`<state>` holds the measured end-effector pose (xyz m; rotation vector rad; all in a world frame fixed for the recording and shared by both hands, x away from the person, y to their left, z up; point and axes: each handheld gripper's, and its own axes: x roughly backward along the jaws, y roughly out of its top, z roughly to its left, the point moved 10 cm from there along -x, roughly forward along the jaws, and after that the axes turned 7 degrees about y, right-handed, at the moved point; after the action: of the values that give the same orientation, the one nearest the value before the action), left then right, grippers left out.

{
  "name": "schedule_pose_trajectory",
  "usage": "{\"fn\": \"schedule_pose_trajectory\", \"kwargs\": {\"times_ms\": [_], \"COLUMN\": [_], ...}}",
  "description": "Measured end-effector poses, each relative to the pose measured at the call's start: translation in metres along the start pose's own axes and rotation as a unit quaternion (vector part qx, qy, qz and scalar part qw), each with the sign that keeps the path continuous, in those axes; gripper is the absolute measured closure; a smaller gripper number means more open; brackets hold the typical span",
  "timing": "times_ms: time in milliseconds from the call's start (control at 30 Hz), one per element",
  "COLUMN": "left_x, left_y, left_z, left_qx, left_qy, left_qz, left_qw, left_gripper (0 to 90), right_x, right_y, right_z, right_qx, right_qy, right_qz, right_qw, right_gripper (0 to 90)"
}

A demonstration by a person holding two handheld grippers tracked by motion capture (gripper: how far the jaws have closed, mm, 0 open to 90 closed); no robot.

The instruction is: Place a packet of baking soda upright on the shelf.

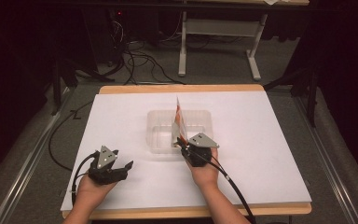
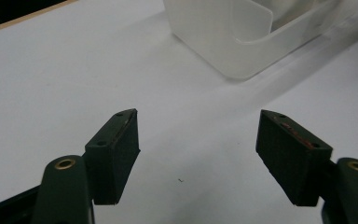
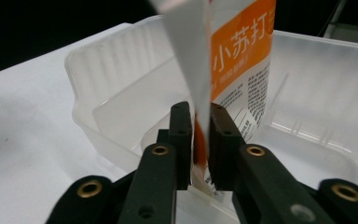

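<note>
High view, right gripper (image 1: 182,142): at 6 o'clock of the clear rectangular plastic tub (image 1: 157,132), jaws around the flat white-and-orange printed packet (image 1: 178,122).
Right gripper view, packet (image 3: 233,65): upright over the tub (image 3: 121,70), its lower edge between nearly closed jaws; whether the pads press on it, I cannot tell.
Left gripper (image 2: 196,149): jaws spread wide, released, over the white table sheet (image 2: 51,93), at 8 o'clock of the tub.

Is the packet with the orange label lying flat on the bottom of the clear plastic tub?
No, the packet stands upright over the tub, its lower edge between the jaws of the right tongs.
</note>
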<state>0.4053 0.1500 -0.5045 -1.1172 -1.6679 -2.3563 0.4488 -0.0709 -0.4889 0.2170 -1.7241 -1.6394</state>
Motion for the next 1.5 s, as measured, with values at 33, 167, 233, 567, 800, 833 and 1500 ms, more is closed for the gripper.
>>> {"fn": "schedule_pose_trajectory", "kwargs": {"times_ms": [33,167,233,567,800,833,1500], "left_x": [0.0,0.0,0.0,0.002,0.003,0.003,0.003], "left_y": [0.0,0.0,0.0,0.0,0.001,0.0,-0.001], "left_z": [0.0,-0.001,-0.001,0.002,0.005,0.005,0.006], "left_qx": [0.001,-0.001,0.0,0.004,0.007,0.007,0.008], "left_qy": [-0.001,-0.001,-0.002,-0.001,0.001,0.001,0.002], "left_qz": [0.0,-0.001,-0.001,-0.006,-0.007,-0.007,-0.005], "left_qw": [1.0,1.0,1.0,1.0,0.9999,1.0,1.0], "left_gripper": [30.4,30.3,30.3,30.1,30.1,30.1,30.0], "right_x": [0.001,0.003,0.004,0.015,0.035,0.04,0.097], "right_y": [0.001,0.008,0.012,0.022,0.023,0.022,-0.001], "right_z": [0.0,0.0,0.001,0.002,0.001,0.002,-0.024], "right_qx": [-0.004,0.001,0.003,0.021,0.025,0.023,0.036], "right_qy": [0.0,-0.002,0.0,0.008,0.016,0.017,0.002], "right_qz": [-0.001,-0.004,-0.003,0.011,0.012,0.012,0.023], "right_qw": [1.0,1.0,1.0,0.9997,0.9995,0.9995,0.9991], "right_gripper": [77.1,66.4,59.6,37.1,31.9,31.5,28.8]}}
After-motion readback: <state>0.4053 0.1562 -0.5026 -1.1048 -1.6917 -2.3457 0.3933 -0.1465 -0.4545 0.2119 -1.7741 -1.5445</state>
